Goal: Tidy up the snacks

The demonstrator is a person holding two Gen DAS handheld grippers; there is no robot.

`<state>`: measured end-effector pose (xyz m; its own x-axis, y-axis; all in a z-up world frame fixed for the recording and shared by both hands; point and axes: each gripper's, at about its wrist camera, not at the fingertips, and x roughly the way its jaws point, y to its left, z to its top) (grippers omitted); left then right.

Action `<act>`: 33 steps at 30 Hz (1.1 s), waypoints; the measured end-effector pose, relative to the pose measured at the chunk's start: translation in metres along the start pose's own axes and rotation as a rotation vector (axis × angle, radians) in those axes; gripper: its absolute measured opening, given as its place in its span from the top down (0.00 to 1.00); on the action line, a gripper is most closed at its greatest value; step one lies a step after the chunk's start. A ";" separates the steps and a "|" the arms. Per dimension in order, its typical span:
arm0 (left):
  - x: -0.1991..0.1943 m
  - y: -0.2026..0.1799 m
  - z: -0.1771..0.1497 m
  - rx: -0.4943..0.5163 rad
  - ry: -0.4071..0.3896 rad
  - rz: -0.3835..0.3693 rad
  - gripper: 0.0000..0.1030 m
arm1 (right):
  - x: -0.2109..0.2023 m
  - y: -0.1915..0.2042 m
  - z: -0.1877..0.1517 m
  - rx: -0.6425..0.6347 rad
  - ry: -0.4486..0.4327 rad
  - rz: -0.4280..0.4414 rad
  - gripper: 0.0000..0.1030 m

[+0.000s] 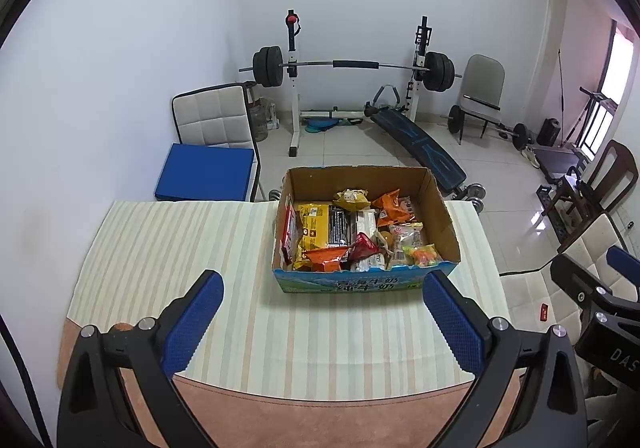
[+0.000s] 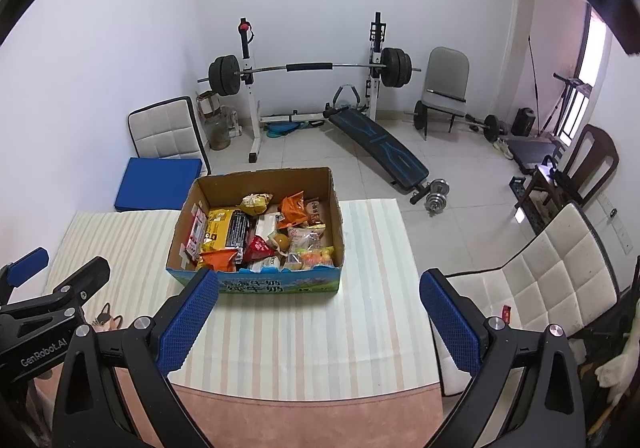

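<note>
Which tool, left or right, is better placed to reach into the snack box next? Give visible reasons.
Left, probably. In its own view the cardboard box sits almost centred ahead of the open left tool. From the open right tool the box lies off to the left. Neither holds anything.

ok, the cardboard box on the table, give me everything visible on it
The cardboard box is an open-topped, brown corrugated carton with no lid in view; its near outer face is printed blue-green with white Chinese characters. It sits flat on the striped tablecloth, toward the table's far edge. Mixed snack packets in yellow, orange, red and clear wrap cover its floor in a loose jumble, below the rim. Neither claw touches it.
</note>
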<state>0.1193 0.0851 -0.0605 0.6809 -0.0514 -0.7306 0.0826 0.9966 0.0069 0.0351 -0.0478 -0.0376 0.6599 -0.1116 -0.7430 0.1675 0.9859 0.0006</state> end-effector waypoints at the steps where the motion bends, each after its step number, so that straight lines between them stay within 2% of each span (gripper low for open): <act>1: 0.001 0.000 0.001 0.000 0.000 0.001 0.01 | 0.001 0.000 0.000 0.000 0.000 -0.005 0.01; 33: 0.006 0.001 0.006 -0.004 0.005 -0.012 0.01 | -0.003 -0.003 0.008 -0.005 -0.016 -0.024 0.00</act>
<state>0.1282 0.0856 -0.0609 0.6766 -0.0631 -0.7337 0.0880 0.9961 -0.0045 0.0385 -0.0517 -0.0301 0.6677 -0.1369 -0.7317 0.1795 0.9835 -0.0202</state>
